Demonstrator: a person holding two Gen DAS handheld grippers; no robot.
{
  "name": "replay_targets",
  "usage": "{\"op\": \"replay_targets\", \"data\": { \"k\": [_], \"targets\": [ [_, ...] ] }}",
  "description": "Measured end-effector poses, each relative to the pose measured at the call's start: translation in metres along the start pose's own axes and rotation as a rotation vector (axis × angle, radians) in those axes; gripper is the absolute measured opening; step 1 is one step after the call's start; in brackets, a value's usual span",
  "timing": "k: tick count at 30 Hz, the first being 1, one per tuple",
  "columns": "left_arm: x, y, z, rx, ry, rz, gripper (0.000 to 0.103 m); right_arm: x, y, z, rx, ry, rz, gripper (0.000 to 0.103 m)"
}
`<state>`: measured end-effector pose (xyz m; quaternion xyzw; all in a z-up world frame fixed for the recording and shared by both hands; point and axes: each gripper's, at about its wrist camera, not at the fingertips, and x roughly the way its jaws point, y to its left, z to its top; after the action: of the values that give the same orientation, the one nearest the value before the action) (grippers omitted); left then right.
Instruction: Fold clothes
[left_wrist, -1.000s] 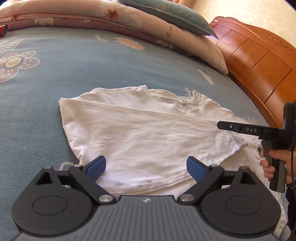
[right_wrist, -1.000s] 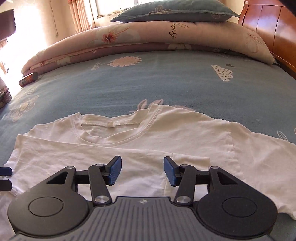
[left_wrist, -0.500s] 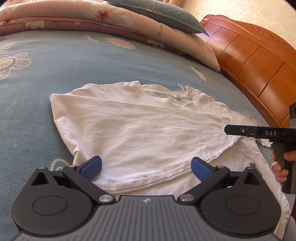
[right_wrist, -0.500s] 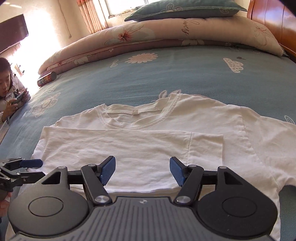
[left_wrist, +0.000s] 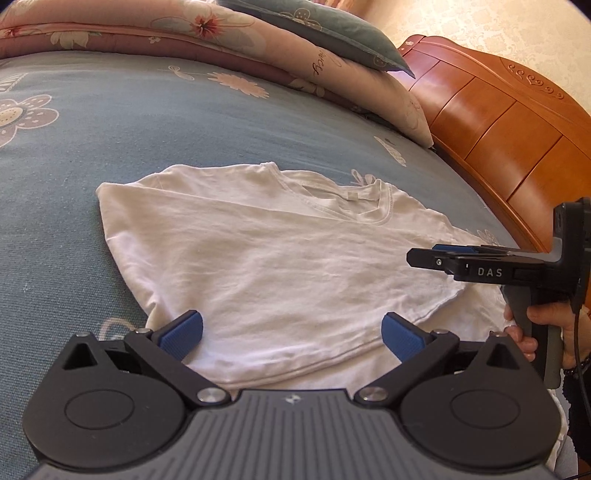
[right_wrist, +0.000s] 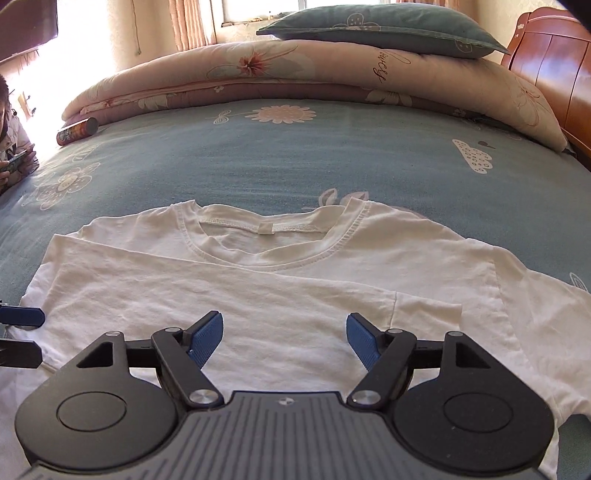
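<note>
Left wrist view: the left gripper hovered released over the near hem of the white T-shirt on the blue bedspread. Right wrist view: the right gripper, jaws just widening, held nothing above the shirt's folded-in side.

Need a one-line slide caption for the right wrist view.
Right gripper, jaws just opening and empty, hovers above a half-folded white T-shirt on a blue floral bedspread.
</note>
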<state>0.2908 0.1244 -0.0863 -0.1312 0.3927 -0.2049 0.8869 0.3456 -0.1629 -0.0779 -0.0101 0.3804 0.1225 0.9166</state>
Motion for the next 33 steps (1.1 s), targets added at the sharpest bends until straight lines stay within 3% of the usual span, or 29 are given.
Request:
{"op": "replay_targets", "data": {
  "k": [6,14,18,21,23,26,29,33],
  "targets": [
    [0.000,0.004,0.002,-0.010,0.010,-0.023,0.102,0.016,0.001,-0.007,0.008,-0.011,0.030,0.102],
    [-0.002,0.010,0.002,-0.027,0.001,-0.062,0.102,0.016,0.004,0.005,0.015,0.048,0.013,0.103],
    [-0.004,-0.005,0.003,0.021,0.012,0.003,0.102,-0.025,-0.012,0.009,0.111,-0.001,0.045,0.102],
    [-0.008,-0.034,0.002,0.163,0.006,0.053,0.102,-0.062,-0.029,0.006,0.149,-0.050,0.053,0.103],
    [-0.012,-0.047,0.002,0.185,-0.029,0.024,0.102,-0.085,-0.044,0.000,0.163,-0.055,0.048,0.103],
    [-0.005,-0.056,0.003,0.153,0.000,-0.050,0.102,-0.115,-0.068,-0.013,0.198,-0.066,0.019,0.103],
    [0.013,-0.062,-0.006,0.172,0.052,-0.018,0.102,-0.142,-0.100,-0.033,0.280,-0.080,-0.011,0.103],
    [0.024,-0.069,-0.018,0.249,0.063,0.037,0.102,-0.165,-0.148,-0.064,0.449,-0.108,-0.039,0.103]
  ]
}}
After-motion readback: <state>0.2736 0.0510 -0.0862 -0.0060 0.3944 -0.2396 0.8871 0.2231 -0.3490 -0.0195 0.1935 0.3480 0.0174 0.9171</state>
